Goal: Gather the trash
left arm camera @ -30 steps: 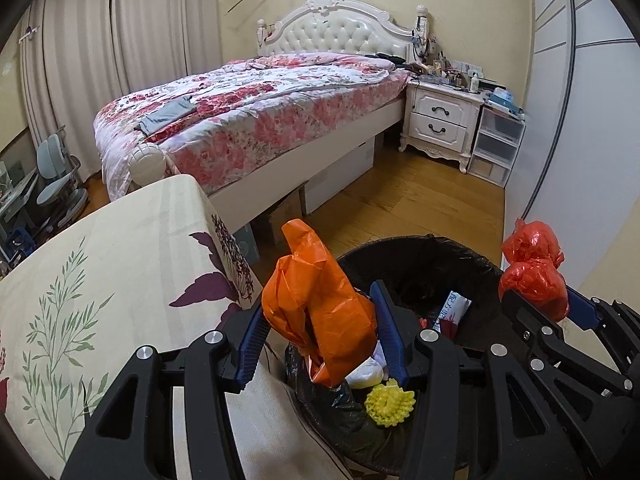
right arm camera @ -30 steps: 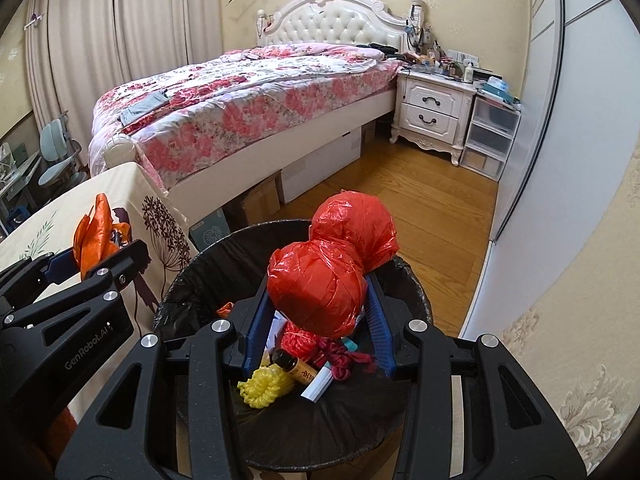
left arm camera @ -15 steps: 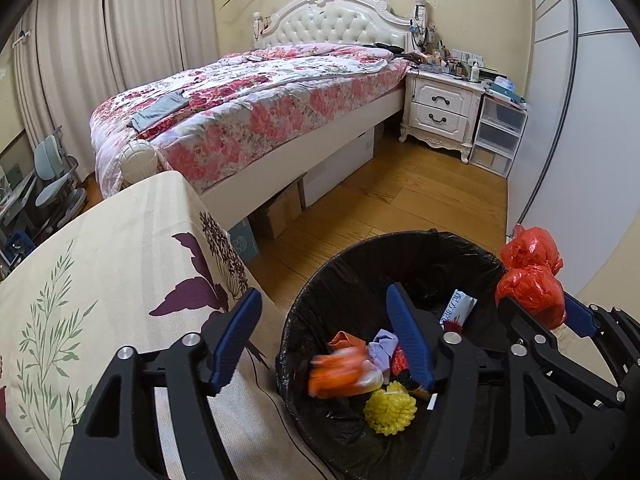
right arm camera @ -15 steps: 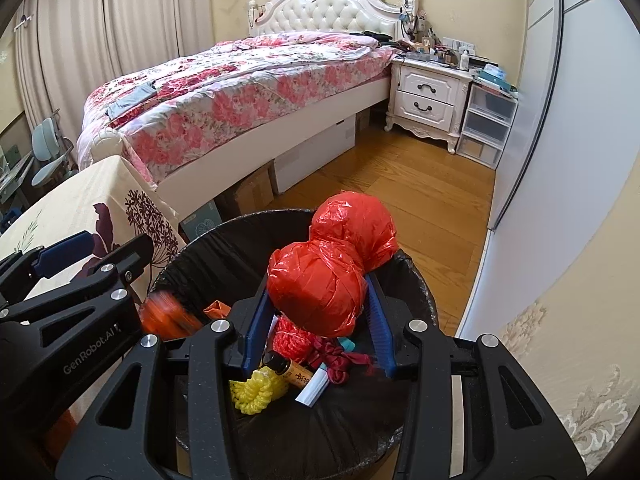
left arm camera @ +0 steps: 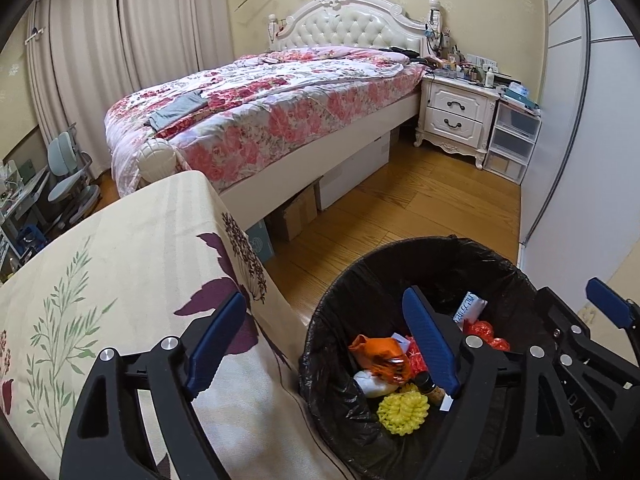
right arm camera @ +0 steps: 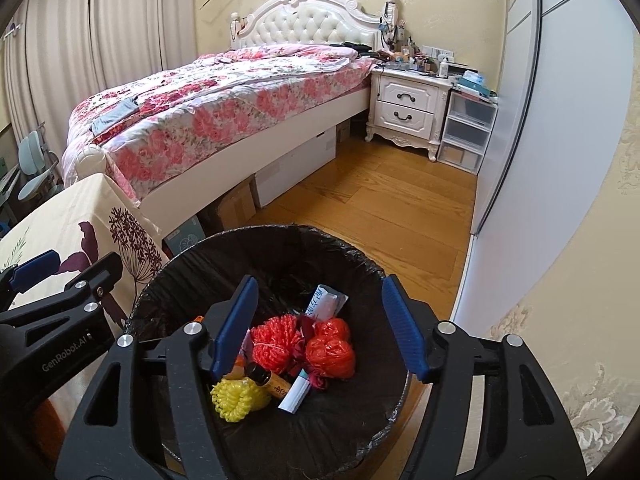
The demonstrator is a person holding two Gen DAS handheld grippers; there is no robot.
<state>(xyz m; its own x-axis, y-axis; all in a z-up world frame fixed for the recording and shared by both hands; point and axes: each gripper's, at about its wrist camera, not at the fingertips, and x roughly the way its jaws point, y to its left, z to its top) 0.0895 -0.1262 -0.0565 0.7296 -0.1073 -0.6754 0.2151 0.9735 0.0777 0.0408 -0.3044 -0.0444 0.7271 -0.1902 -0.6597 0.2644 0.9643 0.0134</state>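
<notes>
A bin with a black liner (left arm camera: 424, 248) (right arm camera: 256, 240) stands on the floor beside the table. Inside lie an orange plastic bag (left arm camera: 380, 354), a red plastic bag (right arm camera: 330, 350), a red mesh ball (right arm camera: 276, 342), a yellow mesh ball (right arm camera: 236, 398) (left arm camera: 402, 410), a small brown bottle (right arm camera: 270, 380) and white wrappers. My left gripper (left arm camera: 326, 342) is open and empty over the bin's left rim. My right gripper (right arm camera: 318, 322) is open and empty above the bin.
A table with a cream floral cloth (left arm camera: 100, 280) is at the left of the bin. A bed with a floral quilt (left arm camera: 260, 112), a white nightstand (left arm camera: 456, 116) and plastic drawers (left arm camera: 510, 140) stand beyond on the wooden floor (left arm camera: 400, 208). A wardrobe door (right arm camera: 540, 160) is at the right.
My left gripper opened and dropped the orange bag into the bin. Then my right gripper opened and the red bag fell into the bin.
</notes>
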